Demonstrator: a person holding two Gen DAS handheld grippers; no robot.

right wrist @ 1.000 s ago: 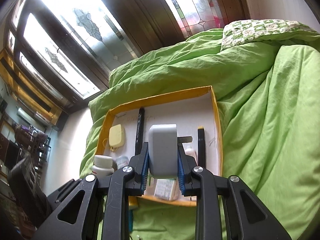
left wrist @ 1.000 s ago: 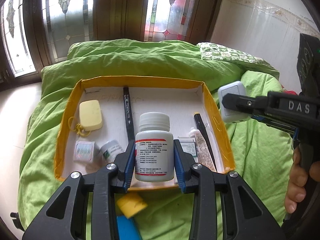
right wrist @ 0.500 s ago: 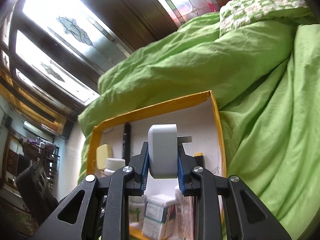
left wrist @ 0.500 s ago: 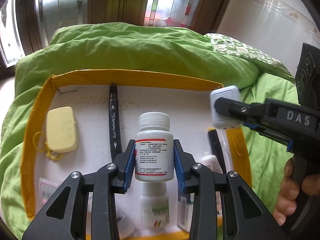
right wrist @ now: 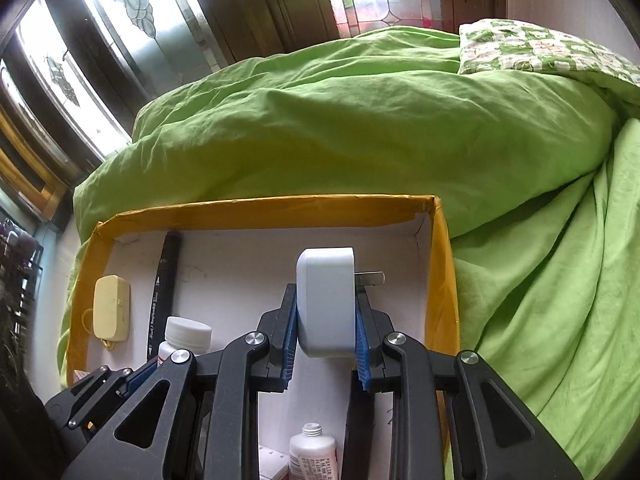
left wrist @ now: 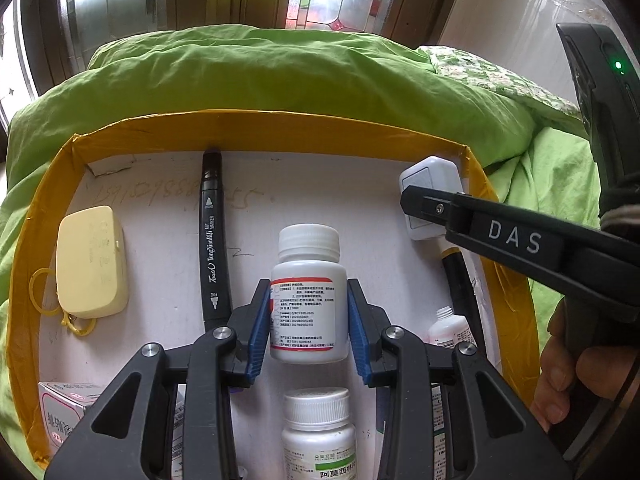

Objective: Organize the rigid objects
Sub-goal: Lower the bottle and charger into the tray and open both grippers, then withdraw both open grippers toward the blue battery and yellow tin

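My left gripper is shut on a white pill bottle with a red-edged label, held over the middle of the yellow-walled box. My right gripper is shut on a white plug adapter whose metal prong sticks out to the right. It hangs over the box's far right corner. In the left wrist view the adapter shows at the tip of the right gripper's black arm. The pill bottle's cap appears low on the left in the right wrist view.
Inside the box lie a pale yellow case, a black marker, another white bottle, a small tube, a dark pen and a carton. Green bedding surrounds the box. A hand grips the right handle.
Both grippers have come forward and down over the box with their loads. The box fills more of each view; the adapter now sits over the far right corner.
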